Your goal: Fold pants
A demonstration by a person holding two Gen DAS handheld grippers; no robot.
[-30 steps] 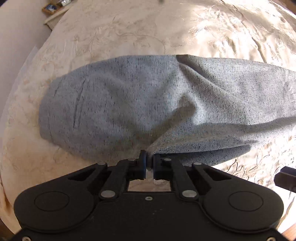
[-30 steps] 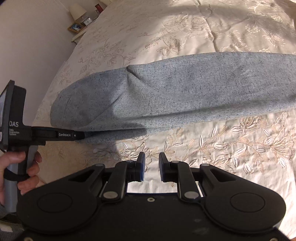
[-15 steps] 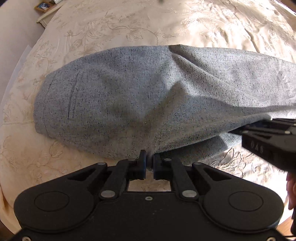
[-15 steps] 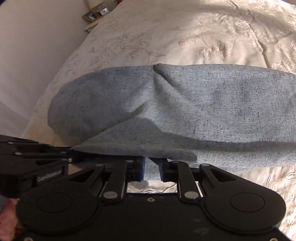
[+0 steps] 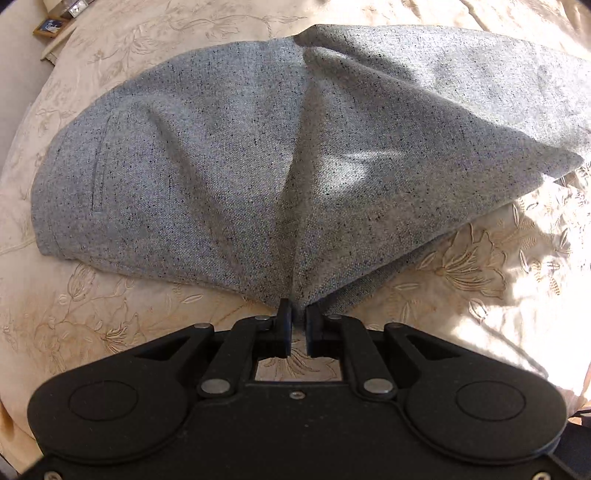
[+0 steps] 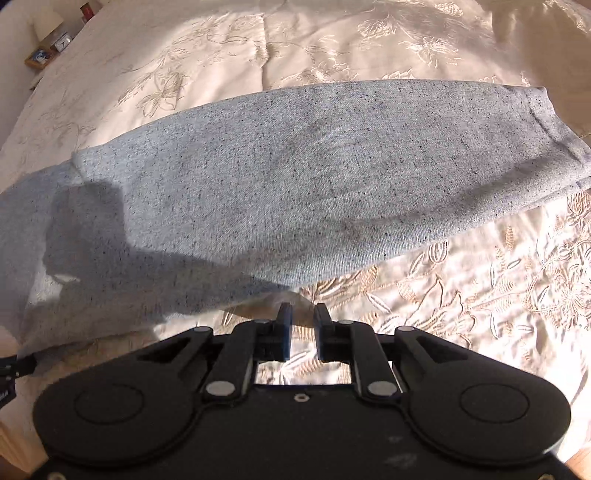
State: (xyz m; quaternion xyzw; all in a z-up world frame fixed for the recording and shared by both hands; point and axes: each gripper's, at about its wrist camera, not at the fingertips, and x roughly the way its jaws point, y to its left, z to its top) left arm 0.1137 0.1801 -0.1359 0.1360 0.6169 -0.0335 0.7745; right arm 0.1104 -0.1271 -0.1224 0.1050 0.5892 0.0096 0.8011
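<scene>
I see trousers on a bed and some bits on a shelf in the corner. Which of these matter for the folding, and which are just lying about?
Part of the job:
- grey pants
- left gripper, jaws opening, with the pants' near edge between them
- right gripper, nothing between its jaws

Just there:
- embroidered bedspread, the surface underneath
- small framed picture
- lamp
- little clock

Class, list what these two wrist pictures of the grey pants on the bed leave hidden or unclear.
- Left wrist view: the pants run off the right edge, so the leg ends are unseen.
- Right wrist view: the left gripper is cut by the left edge.
- Bedside items: too small to identify.
</scene>
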